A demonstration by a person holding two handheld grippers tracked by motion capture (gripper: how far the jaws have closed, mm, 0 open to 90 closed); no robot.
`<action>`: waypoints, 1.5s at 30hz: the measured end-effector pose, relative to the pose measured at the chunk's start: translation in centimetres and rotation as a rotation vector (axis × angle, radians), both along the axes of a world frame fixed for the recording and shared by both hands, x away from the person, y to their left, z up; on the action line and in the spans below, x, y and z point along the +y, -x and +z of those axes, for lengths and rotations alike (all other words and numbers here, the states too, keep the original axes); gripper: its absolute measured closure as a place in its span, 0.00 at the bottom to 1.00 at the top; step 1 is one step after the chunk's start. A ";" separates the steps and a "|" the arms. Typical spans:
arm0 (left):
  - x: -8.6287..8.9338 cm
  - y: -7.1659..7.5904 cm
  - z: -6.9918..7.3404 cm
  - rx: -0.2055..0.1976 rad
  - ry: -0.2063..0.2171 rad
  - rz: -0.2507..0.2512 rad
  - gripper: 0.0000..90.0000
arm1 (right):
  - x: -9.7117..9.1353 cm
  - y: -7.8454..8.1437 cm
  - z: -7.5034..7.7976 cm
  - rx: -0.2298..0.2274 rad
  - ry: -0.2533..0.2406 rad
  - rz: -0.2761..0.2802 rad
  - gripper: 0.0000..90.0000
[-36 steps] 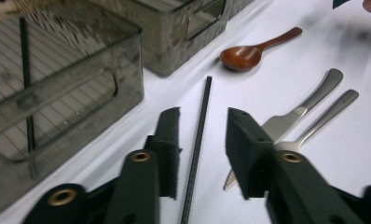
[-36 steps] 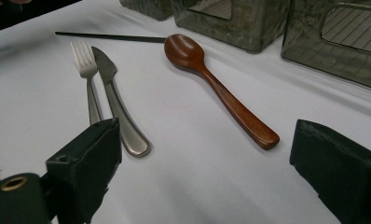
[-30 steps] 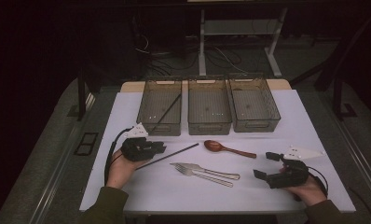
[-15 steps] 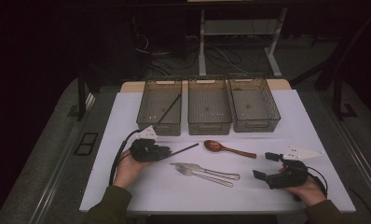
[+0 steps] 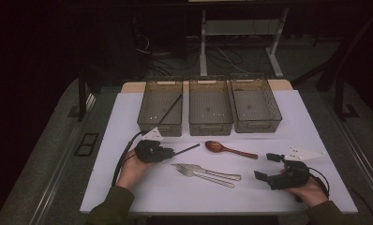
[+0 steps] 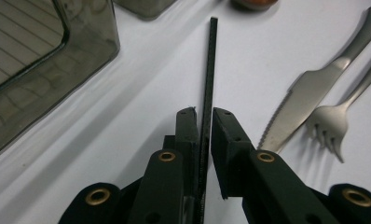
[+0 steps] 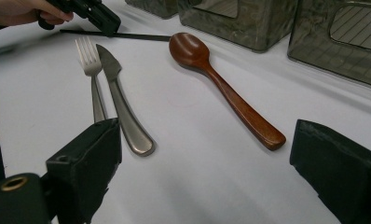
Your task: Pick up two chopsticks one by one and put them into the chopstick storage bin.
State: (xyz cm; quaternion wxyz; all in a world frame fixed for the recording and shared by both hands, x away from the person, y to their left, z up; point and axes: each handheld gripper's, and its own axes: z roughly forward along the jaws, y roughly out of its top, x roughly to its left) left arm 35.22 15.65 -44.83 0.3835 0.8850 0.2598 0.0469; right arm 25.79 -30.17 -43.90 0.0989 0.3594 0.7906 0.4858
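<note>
Right tongs [image 5: 265,167] are being held wide apart, nearest, just right of the fork [image 5: 198,174]. Left tongs [image 6: 203,122] are being kept clamped on the black chopstick [image 6: 210,65], just beyond the fork, lying on the table [image 5: 175,192].

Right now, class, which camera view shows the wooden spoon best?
The right gripper view: the wooden spoon lies whole and close, from bowl to handle end, on the white table. The high view shows it whole but small. The left gripper view catches just an edge of its bowl.
</note>
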 end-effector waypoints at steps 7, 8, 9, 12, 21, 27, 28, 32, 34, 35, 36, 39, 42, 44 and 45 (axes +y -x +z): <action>-0.1 0.1 -0.1 -0.012 -0.007 0.004 0.92 | 0.0 0.0 0.0 0.000 -0.001 0.000 0.09; -0.1 0.0 -0.1 -0.010 -0.006 0.004 0.92 | 0.0 0.0 0.0 0.001 0.000 0.000 0.09; 0.0 0.0 -0.1 -0.009 -0.005 0.004 0.93 | 0.0 0.0 0.0 0.001 0.000 0.000 0.09; 0.0 0.0 -0.1 -0.005 -0.001 0.008 0.93 | 0.0 0.0 0.0 0.001 0.000 0.001 0.09; -0.1 -0.1 0.0 0.011 -0.004 0.023 0.95 | 0.0 0.0 0.0 0.000 0.001 0.003 0.09; -0.1 0.0 0.2 0.017 -0.011 0.030 0.95 | 0.0 0.0 0.0 0.001 -0.001 0.003 0.09; -0.1 0.1 0.3 0.026 -0.007 0.037 0.95 | 0.0 0.0 0.0 0.001 -0.001 0.003 0.09; 0.0 0.4 0.8 0.021 0.007 0.048 0.95 | 0.0 0.0 0.0 0.003 0.000 0.003 0.09; 0.1 0.4 1.0 0.021 0.006 0.048 0.95 | 0.0 0.0 0.0 0.006 0.000 -0.001 0.09; 0.1 0.5 1.2 0.021 0.006 0.051 0.95 | 0.0 0.0 0.0 0.008 -0.004 -0.003 0.09; 0.2 0.6 1.3 0.024 0.008 0.053 0.95 | 0.0 0.0 0.0 0.009 -0.008 -0.009 0.09; 0.5 0.7 1.6 0.024 0.011 0.055 0.95 | 0.0 -0.1 -0.1 0.012 -0.009 -0.018 0.09; 0.7 0.9 1.9 0.025 0.021 0.059 0.95 | 0.1 0.0 -0.1 0.008 -0.009 -0.025 0.09; 0.9 1.0 2.1 0.023 0.024 0.060 0.95 | 0.1 -0.1 -0.2 0.007 -0.005 -0.035 0.09; 0.9 1.0 2.2 0.030 0.027 0.063 0.95 | 0.1 -0.1 -0.2 0.005 -0.002 -0.038 0.09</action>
